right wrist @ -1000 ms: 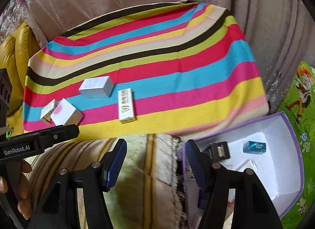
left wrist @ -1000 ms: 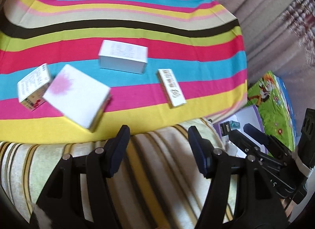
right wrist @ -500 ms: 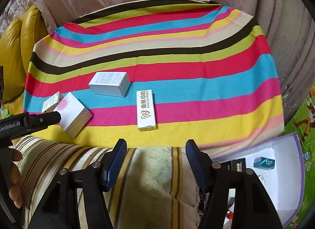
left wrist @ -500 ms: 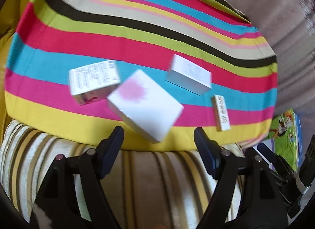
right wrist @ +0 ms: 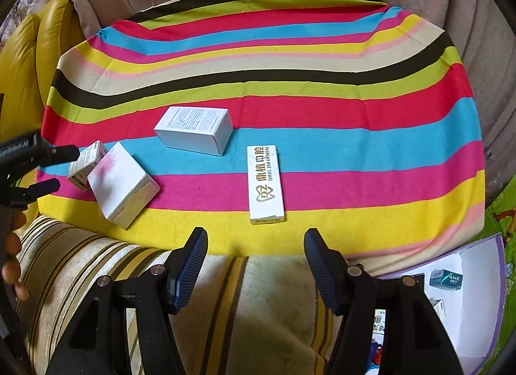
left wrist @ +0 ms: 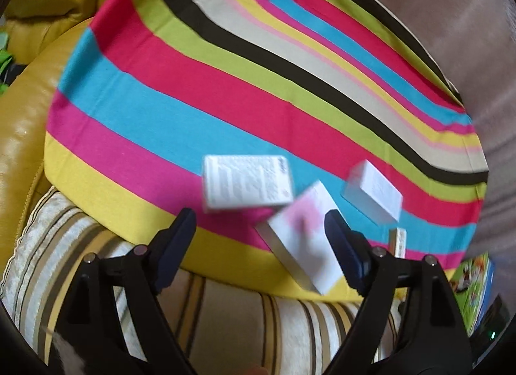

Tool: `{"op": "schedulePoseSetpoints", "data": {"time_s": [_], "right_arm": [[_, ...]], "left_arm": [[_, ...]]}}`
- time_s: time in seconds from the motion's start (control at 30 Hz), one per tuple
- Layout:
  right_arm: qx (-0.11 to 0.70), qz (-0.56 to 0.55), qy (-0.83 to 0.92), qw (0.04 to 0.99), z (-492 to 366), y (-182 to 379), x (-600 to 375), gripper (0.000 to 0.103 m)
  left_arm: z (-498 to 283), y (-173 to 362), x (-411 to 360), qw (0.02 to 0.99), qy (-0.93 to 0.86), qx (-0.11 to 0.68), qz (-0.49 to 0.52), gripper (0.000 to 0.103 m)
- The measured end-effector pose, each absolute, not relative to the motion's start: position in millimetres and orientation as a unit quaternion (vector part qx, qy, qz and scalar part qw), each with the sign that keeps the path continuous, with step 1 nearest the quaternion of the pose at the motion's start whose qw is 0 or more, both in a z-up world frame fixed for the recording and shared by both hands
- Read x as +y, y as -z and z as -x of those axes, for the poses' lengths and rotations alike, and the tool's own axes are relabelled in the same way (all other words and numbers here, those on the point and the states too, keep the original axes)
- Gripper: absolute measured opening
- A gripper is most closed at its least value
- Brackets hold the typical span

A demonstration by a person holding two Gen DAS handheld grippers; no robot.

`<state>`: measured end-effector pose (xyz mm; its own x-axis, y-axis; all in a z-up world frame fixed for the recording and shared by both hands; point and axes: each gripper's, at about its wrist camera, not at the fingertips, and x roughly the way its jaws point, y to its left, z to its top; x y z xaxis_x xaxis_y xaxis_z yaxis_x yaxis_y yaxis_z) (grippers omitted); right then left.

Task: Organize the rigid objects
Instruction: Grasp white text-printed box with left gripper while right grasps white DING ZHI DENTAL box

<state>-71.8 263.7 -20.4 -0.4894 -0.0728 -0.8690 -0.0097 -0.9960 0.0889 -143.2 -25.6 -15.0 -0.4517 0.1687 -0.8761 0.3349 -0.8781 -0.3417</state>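
Four boxes lie on a striped cloth (right wrist: 322,110). A small printed box (left wrist: 246,181) (right wrist: 85,165) touches a white box with a pink blotch (left wrist: 303,236) (right wrist: 121,181). Behind them sits a white box with fine print (left wrist: 374,191) (right wrist: 193,129), and to the right a long white box with a gold logo (right wrist: 265,181) (left wrist: 398,241). My left gripper (left wrist: 258,226) (right wrist: 58,168) hovers just short of the small box and the pink one, its jaws opening with nothing between them. My right gripper (right wrist: 255,239) stands open and empty, just short of the long box.
A purple-edged white storage box (right wrist: 477,310) at the lower right holds a teal packet (right wrist: 446,279) and other small items. A beige striped cushion (right wrist: 258,294) lies under both grippers. Yellow leather cushions (right wrist: 19,62) are on the left, a green cartoon mat (left wrist: 474,284) on the right.
The left view has swung left and rolled, so the boxes now sit to its right, and its jaws have widened. The right gripper has drifted left until the long box lies straight ahead.
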Motion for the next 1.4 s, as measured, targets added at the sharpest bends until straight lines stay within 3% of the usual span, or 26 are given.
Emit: {"op": "schedulePoseSetpoints", "data": {"time_s": [0.23, 0.73, 0.8, 0.83, 1.4], "right_arm": [[-0.046, -0.509, 0.859, 0.023, 78.4, 25.5, 261.4, 0.063], [-0.054, -0.514, 0.856, 0.01, 94.1, 36.5, 264.9, 0.063], [-0.048, -0.517, 0.855, 0.007, 98.9, 39.0, 263.1, 0.063], [-0.046, -0.518, 0.854, 0.005, 100.7, 40.0, 262.7, 0.063], [-0.019, -0.537, 0.844, -0.008, 131.5, 59.5, 257.9, 0.063]], "left_arm": [[159.8, 29.8, -34.1, 0.087, 0.797, 0.268, -0.535, 0.085], [177.1, 49.7, -26.8, 0.124, 0.786, 0.232, -0.559, 0.089], [177.3, 54.4, -27.3, 0.119, 0.786, 0.229, -0.562, 0.087], [177.1, 55.4, -26.8, 0.114, 0.789, 0.224, -0.561, 0.077], [146.0, 25.8, -26.7, 0.101, 0.848, 0.214, -0.474, 0.077]]}}
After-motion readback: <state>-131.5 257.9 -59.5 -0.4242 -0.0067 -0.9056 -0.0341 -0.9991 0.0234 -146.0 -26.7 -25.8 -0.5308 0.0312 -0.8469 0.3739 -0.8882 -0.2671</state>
